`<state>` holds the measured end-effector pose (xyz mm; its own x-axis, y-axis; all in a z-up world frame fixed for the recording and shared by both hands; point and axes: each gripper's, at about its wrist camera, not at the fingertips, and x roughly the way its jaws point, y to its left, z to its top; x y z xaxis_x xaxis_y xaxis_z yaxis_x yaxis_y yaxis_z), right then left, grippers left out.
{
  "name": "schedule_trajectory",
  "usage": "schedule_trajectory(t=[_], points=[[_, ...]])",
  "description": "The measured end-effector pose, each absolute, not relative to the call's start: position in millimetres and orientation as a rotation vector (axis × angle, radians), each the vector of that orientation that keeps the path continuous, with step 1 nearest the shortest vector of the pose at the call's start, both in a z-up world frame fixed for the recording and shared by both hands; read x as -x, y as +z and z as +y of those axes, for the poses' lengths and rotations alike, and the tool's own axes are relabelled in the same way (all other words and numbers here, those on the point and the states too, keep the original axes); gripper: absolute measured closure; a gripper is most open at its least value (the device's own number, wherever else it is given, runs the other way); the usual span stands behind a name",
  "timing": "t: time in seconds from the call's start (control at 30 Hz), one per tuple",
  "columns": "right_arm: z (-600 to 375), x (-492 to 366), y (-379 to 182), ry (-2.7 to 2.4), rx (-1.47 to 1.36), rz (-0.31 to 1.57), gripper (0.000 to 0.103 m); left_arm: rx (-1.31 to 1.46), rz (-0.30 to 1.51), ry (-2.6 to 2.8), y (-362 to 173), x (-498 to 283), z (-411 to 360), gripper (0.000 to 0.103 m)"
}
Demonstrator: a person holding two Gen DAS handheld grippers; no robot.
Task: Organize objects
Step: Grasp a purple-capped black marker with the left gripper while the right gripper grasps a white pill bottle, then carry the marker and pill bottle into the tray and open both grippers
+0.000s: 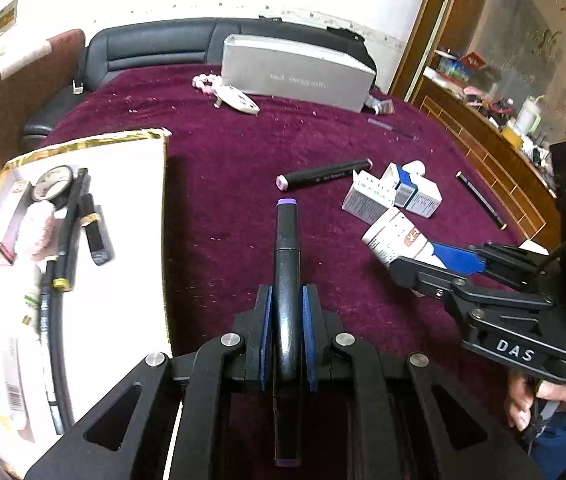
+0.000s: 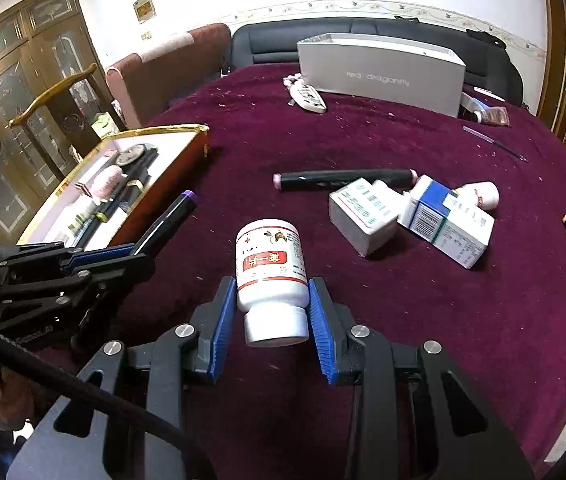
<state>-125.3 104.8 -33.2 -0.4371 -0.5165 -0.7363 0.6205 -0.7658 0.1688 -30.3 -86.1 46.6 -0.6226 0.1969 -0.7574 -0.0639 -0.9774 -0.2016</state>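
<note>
Maroon velvet cloth (image 2: pixel 423 320) covers the tabletop, with a black leather sofa (image 1: pixel 155 46) and a grey cardboard shoebox (image 2: pixel 383 72) at its far end. On the left, the left gripper (image 1: pixel 287 320) has its blue-padded fingers (image 1: pixel 266 336) pinched tight on a black marker with a purple cap (image 1: pixel 286 280), pointing forward above the cloth just beside a gold-rimmed white tray (image 1: pixel 131 240) that holds pens and small items. On the right, the right gripper (image 2: pixel 273 316) has its fingers (image 2: pixel 221 320) set wider, clamping a white plastic pill bottle with a red label (image 2: pixel 271 276) by its sides, cap toward the camera. Beyond lie a black marker with pink caps (image 2: pixel 343 178) and two white-and-blue medicine cartons (image 2: pixel 411 220).
</note>
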Motion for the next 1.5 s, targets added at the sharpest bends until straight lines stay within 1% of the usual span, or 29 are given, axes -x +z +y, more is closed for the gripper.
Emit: schedule_trajectory(t=[0.3, 0.5, 0.77, 1.0, 1.2, 1.5], points=[[61, 110, -14, -2.137, -1.039, 0.123, 0.069, 1.225, -0.368, 2.79, 61, 2, -149, 0.091], [9, 91, -17, -2.026, -1.051, 0.103, 0.069, 1.309, -0.473, 2.819, 37, -9, -192, 0.091], [-52, 70, -32, -1.987, -1.076, 0.204, 0.068, 1.399, -0.544, 2.817, 11, -17, -214, 0.091], [-79, 79, -45, -2.03, -1.12, 0.311, 0.069, 1.431, -0.559, 2.83, 5, -16, -219, 0.091], [-93, 82, -53, -2.01, -1.158, 0.327, 0.069, 1.451, -0.565, 2.812, 0, -20, -225, 0.091], [-102, 89, -57, -1.994, -1.195, 0.329, 0.068, 1.48, -0.502, 2.839, 2, -27, -223, 0.091]])
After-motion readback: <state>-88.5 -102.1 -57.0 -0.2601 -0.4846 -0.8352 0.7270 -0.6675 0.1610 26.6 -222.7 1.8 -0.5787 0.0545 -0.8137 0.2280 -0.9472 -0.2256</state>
